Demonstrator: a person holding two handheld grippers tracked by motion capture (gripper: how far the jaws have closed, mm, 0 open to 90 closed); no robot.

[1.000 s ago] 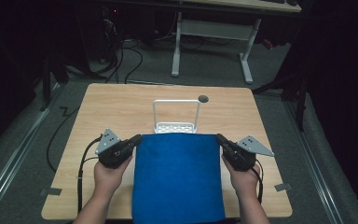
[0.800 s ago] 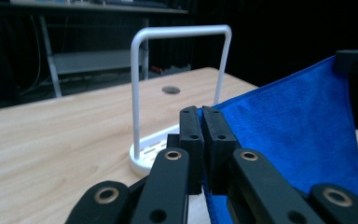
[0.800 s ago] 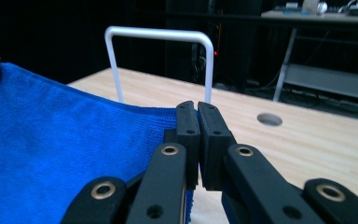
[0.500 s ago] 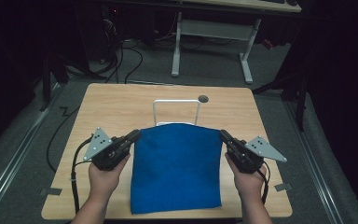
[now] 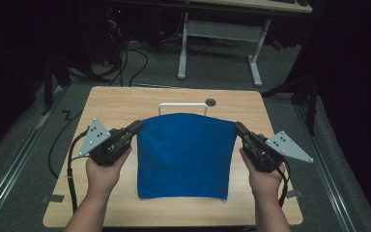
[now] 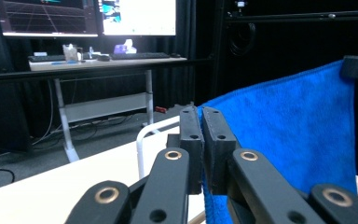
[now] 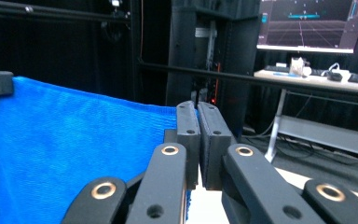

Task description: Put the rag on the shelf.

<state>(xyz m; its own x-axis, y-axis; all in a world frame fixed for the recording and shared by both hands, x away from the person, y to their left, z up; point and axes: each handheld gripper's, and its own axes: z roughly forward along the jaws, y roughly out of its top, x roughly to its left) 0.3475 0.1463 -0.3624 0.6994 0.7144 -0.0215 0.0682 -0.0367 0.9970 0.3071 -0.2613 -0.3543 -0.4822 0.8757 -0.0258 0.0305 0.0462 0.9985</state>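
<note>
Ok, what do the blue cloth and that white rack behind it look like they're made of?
Blue cloth: soft fuzzy fabric, probably microfibre or terry; matte nap shows in the left gripper view, and it hangs limp. White rack: thin bent rod, likely painted or coated metal wire, smooth finish.

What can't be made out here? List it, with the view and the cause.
- White rack: in the high view the blue cloth covers all but its top bar.
- Cloth's lower edge: cut off by the frame bottom in both gripper views.
- Cloth corners: hidden inside the shut jaws of the left hand-held gripper and right hand-held gripper.
- Monitor contents: too small, right gripper view.
</note>
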